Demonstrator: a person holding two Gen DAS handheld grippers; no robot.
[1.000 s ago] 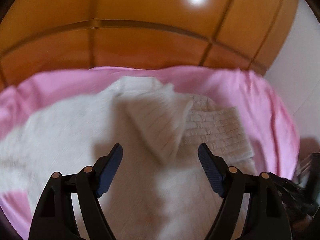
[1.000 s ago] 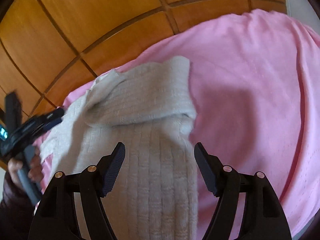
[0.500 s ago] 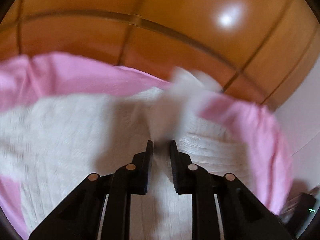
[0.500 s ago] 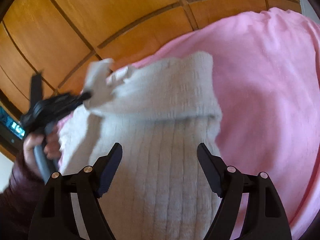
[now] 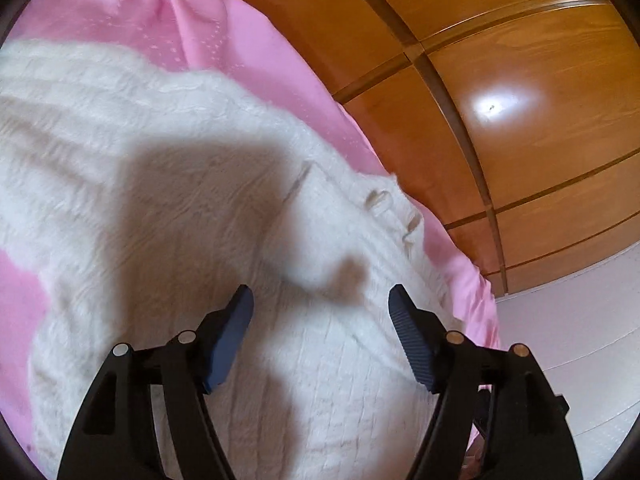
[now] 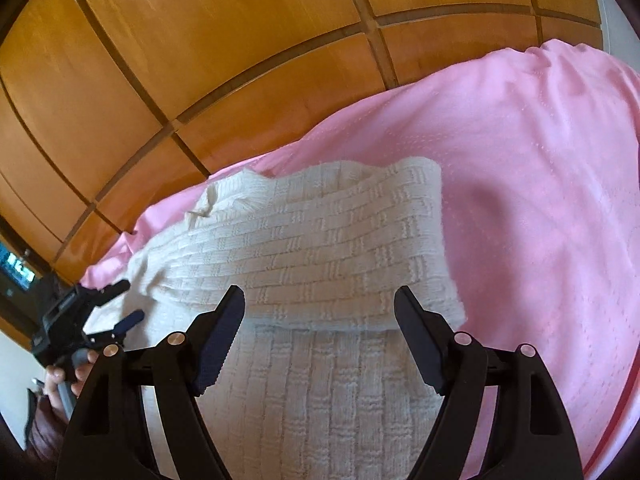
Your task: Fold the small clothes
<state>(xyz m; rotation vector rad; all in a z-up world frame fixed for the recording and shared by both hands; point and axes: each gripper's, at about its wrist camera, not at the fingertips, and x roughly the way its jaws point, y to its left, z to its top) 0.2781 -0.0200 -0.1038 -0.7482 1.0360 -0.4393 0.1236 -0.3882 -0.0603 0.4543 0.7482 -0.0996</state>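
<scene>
one cream knit sweater [image 6: 320, 248] spread on one pink cover [image 6: 540, 184], a sleeve folded across the body; two grippers, both over the knit; left gripper [image 5: 320, 300] with jaws just reopened, apart, nothing pinched between the blue pads; right gripper [image 6: 320, 304] wide, empty, above the folded sleeve; one hand [image 6: 66, 376] on the left gripper's handle; wooden panels [image 6: 240, 40] behind
</scene>
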